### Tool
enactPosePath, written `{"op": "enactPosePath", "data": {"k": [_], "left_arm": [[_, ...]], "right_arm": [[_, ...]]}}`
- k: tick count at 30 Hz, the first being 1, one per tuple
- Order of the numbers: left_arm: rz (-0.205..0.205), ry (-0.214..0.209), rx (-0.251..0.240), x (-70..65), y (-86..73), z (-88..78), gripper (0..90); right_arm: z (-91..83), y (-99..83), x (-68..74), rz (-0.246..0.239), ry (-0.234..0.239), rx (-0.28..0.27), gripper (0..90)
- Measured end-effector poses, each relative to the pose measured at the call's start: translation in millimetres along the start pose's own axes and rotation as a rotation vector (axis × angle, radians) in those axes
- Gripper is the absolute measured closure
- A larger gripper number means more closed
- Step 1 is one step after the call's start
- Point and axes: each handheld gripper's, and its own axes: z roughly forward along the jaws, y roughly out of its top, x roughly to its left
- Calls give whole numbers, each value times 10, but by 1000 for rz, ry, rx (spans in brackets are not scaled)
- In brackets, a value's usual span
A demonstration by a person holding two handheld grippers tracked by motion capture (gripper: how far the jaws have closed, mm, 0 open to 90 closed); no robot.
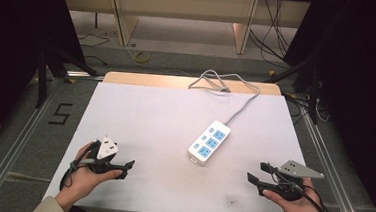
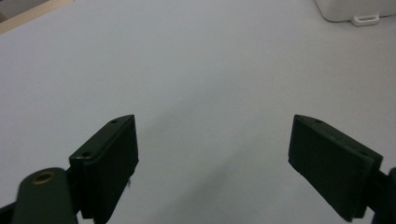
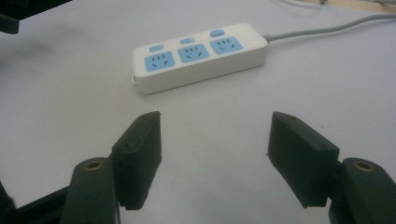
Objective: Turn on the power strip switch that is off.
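Observation:
A white power strip (image 1: 209, 141) with three blue sockets lies near the middle of the white table (image 1: 150, 118), its grey cable (image 1: 241, 107) running to the far edge. In the right gripper view the power strip (image 3: 201, 56) lies ahead of the jaws. My left gripper (image 1: 125, 169) rests at the near left, open and empty, pointing right. My right gripper (image 1: 256, 173) sits at the near right, open with nothing between its jaws, pointing left. The strip's near end (image 2: 355, 11) shows at the top right of the left gripper view.
The cable coils in a loose bundle (image 1: 210, 81) at the table's far wooden edge. Floor cables and black stands flank the table on both sides. Bare white tabletop (image 2: 196, 84) spreads between the two grippers.

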Motion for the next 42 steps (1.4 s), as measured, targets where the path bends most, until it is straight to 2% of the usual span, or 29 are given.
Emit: {"op": "enactPosePath", "data": {"k": [6, 9, 10, 11, 12, 15, 22, 31, 42], "left_arm": [[1, 0, 2, -9, -6, -5, 156], [-4, 5, 3, -5, -10, -6, 156], [-8, 7, 4, -2, -11, -4, 157], [-5, 8, 3, 3, -10, -2, 158], [-3, 7, 7, 5, -10, 1, 158], [-6, 9, 8, 2, -10, 3, 158], [-11, 11, 6, -6, -8, 6, 160], [-5, 2, 8, -18, 5, 21, 160], [-12, -3, 5, -11, -4, 16, 162]], "right_arm": [[0, 14, 12, -1, 13, 23, 464], [10, 48, 35, -25, 16, 54, 595], [20, 76, 45, -59, 14, 70, 681], [24, 86, 48, -68, 11, 76, 721], [24, 86, 48, -68, 11, 76, 721], [50, 137, 47, -103, -18, 96, 878], [97, 222, 42, -96, -37, 121, 900], [224, 388, 20, -72, -21, 144, 900], [423, 558, 8, -80, -4, 185, 900]]}}
